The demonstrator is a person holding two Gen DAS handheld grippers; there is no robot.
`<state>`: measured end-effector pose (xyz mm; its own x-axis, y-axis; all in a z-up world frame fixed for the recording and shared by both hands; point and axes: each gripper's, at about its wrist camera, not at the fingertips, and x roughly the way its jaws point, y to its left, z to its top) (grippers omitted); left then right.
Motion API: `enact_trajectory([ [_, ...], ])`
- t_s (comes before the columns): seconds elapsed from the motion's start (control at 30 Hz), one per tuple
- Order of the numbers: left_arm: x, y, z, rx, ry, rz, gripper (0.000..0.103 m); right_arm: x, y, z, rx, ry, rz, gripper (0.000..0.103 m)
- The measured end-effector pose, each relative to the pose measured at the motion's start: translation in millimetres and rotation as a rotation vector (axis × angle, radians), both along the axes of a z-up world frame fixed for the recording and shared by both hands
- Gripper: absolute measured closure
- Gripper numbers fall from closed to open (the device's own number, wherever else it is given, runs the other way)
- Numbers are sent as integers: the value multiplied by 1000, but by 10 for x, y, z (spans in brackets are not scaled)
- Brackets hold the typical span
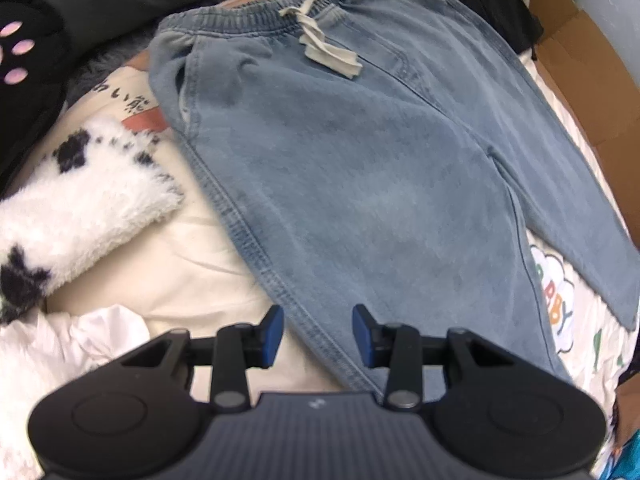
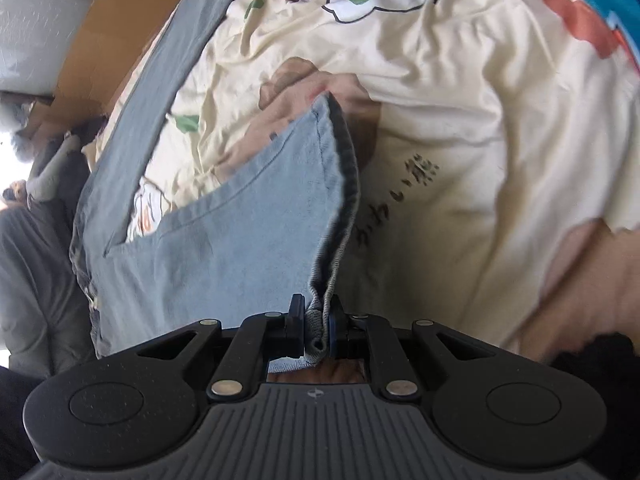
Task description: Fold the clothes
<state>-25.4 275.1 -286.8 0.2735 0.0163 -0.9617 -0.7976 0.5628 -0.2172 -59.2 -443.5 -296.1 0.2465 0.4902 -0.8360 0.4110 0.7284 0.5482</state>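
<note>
At the far left lies a white fluffy garment with black spots [image 1: 80, 196], resting on a cream printed sheet [image 1: 180, 256]. Right of it, light-blue jeans [image 1: 360, 160] are spread flat on that sheet, waistband far, drawstring [image 1: 320, 46] loose. The left tool [image 1: 318, 334] hovers with its jaws apart over the near leg's edge. The right tool [image 2: 316, 326] is clamped on the jeans' hem [image 2: 320, 320], lifting that leg. Brown cardboard [image 1: 592, 80] borders the right.

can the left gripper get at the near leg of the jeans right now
Probably yes. The left gripper is open and empty, right over the jeans leg's side seam, with nothing lying on the denim there. The right gripper is shut on the other leg's hem, so it shouldn't block.
</note>
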Motion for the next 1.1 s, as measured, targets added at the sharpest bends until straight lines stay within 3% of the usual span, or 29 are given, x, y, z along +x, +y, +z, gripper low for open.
enact_trajectory([
  [0.4,-239,187,-111,-58,-128,159,64,-243,47,-73,-33,73,29,94],
  [0.73,-102,-6,-465,-137,-88,133,60,-130,72,242,-84,27,59,94],
  [0.83,-78,-6,-563,-137,-91,160,60,-88,89,300,-96,22,76,94],
  [0.97,-124,110,-586,-138,-134,272,60,-54,105,345,-110,23,89,94],
  [1.1,-228,182,-508,-117,-115,270,61,-27,109,365,-116,21,88,94],
])
